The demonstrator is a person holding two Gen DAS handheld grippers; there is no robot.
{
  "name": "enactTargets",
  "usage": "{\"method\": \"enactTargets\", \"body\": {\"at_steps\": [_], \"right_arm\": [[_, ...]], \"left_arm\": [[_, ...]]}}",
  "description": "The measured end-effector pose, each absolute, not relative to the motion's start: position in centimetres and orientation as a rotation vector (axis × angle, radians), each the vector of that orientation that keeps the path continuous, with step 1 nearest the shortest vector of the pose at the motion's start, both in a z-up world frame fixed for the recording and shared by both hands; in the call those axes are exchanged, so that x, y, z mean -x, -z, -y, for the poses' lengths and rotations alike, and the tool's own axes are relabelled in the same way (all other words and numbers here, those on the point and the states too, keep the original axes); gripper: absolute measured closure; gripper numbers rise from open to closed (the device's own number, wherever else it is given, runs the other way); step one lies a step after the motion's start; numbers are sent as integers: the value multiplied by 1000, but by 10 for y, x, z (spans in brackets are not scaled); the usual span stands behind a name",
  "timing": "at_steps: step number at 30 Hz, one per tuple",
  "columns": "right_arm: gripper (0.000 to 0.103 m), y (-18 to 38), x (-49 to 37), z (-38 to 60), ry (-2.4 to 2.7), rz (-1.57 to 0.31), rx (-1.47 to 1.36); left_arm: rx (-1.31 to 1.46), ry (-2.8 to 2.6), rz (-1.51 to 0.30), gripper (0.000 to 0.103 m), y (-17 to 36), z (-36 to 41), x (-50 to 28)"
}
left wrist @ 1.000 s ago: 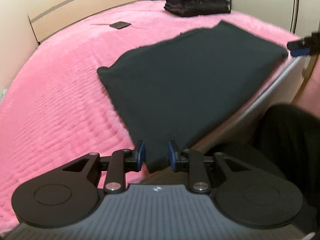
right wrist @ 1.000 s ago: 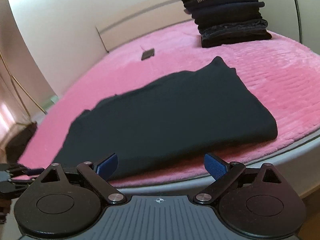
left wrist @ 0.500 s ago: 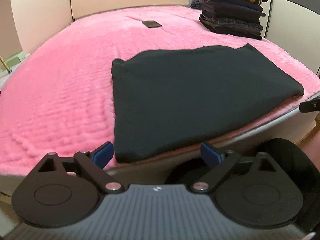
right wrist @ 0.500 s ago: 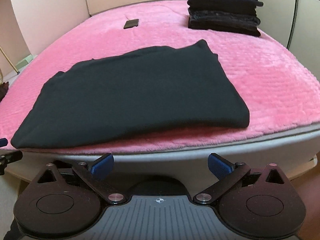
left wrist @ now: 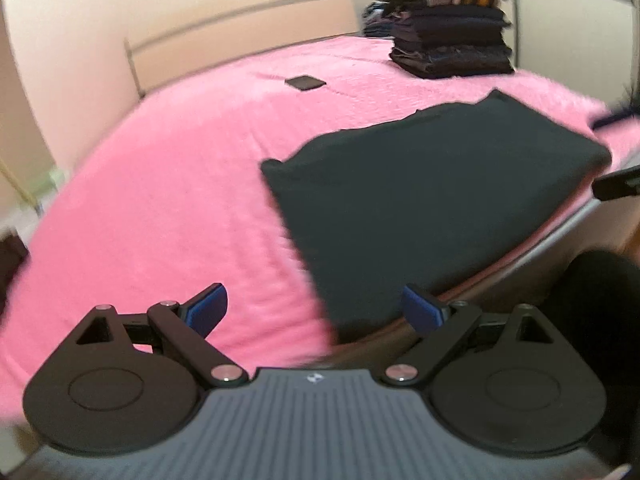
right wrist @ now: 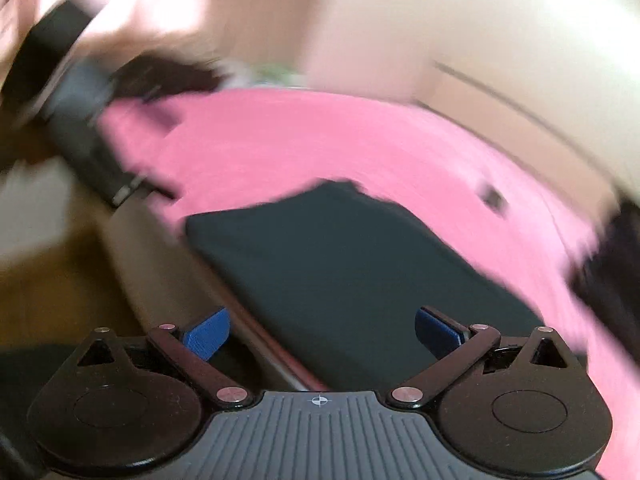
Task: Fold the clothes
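Your left gripper (left wrist: 316,306) is spread wide with nothing between its blue pads (left wrist: 208,307), and your right gripper (right wrist: 322,330) is likewise released and empty, so neither tool has the cloth. The dark folded garment (left wrist: 432,200) lies flat along the near edge of the pink bedspread (left wrist: 168,184), well apart from the stack of folded clothes (left wrist: 448,36) at the far corner and from the small dark flat object (left wrist: 305,82) near the headboard. The step in hand looks like taking fresh holds for another fold. Bring each gripper to a short end of the garment, one at either side, and bite through every layer at a corner rather than the top sheet alone, or the fold will slide open as you lift. The right wrist view is heavily smeared, so steady that hand before you close. Lift both ends level and together, carry one across the other, and match the edges before letting go, keeping the cloth from slipping off the mattress edge.
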State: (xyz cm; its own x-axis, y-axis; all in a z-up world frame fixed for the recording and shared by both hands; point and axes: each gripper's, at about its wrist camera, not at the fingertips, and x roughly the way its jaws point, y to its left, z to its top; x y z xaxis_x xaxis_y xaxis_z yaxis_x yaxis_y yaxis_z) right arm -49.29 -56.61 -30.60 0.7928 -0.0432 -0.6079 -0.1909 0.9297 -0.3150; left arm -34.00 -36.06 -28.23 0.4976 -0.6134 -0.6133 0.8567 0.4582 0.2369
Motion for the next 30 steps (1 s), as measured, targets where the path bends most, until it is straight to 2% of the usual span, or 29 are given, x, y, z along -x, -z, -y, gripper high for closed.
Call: {"method": "enactTargets", "body": {"at_steps": [2,6,8,9,11,12,13,18,21,27,30], "right_arm": [[38,319,471,543,-172,-663,464],[40,349,436,509,-272,-705,640],[54,363,425,500,-299,-738,703],[57,368,420,498,-309,-750,726],[80,371,414,502,-314,-749,700],[86,368,409,507,-311,-754,651],[100,358,408,517,-301,-739,564],[100,305,412,578,-218,-633,143],[100,285,422,616,-155,-557,-14],[100,280,429,658,-98,-539,-169],[100,284,431,664,-101,-538,-202]], "left_arm": [[-644,957,-419,11,280,350,331],[-779,969,-335,10,279,337,311],[-804,975,-326,10,280,333,300],[-802,982,-331,10,281,332,296],[-796,1008,-341,10,284,331,288],[-802,1022,-337,10,287,331,286],[-816,1034,-327,10,290,333,285],[-974,1136,-185,11,303,350,280],[-1047,1201,-80,11,303,372,273],[-1207,1316,181,12,312,445,258],[-1266,1386,250,18,321,477,254]]}}
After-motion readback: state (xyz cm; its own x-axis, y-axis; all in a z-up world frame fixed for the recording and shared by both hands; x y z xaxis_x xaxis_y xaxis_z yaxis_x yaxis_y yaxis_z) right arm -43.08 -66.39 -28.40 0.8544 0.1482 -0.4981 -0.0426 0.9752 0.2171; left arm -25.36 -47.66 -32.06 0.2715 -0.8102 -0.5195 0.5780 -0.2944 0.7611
